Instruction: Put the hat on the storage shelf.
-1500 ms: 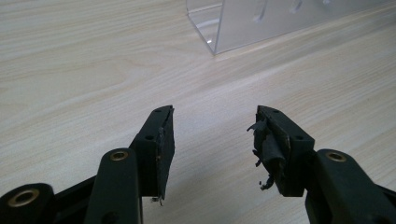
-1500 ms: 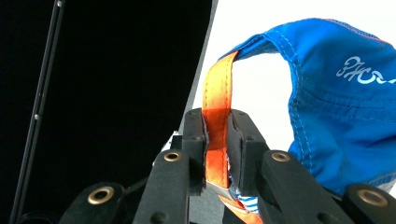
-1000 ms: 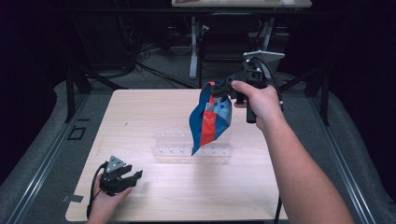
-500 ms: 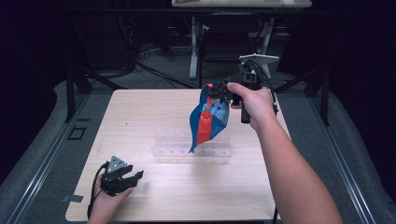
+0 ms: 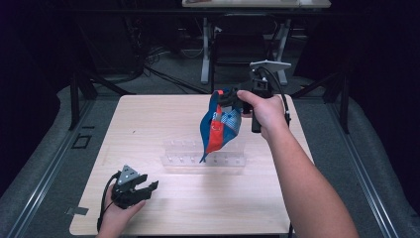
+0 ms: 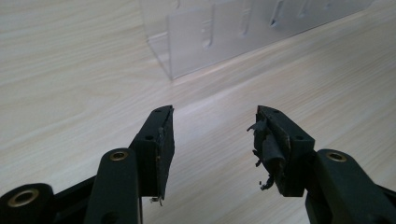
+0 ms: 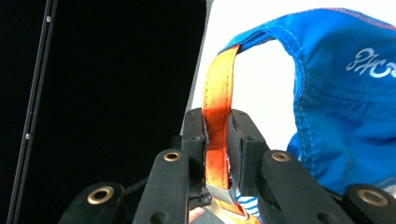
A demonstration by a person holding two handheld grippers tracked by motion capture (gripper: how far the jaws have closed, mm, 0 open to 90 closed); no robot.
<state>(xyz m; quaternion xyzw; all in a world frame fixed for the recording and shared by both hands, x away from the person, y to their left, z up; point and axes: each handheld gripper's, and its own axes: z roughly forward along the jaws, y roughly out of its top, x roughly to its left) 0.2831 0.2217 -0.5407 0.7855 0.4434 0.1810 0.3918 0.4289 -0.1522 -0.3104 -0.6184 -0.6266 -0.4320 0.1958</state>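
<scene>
Above clear rack (image 5: 204,157), blue cap (image 5: 219,128) held up by orange strap (image 7: 217,126), pinched in right gripper (image 5: 229,97) fingers, for hanging; left gripper (image 5: 143,187) fingers wide, empty, rested on tabletop (image 5: 148,124).

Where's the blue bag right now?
In the high view the blue bag hangs right of centre above the clear rack, its orange strap clamped in the right gripper.
</scene>
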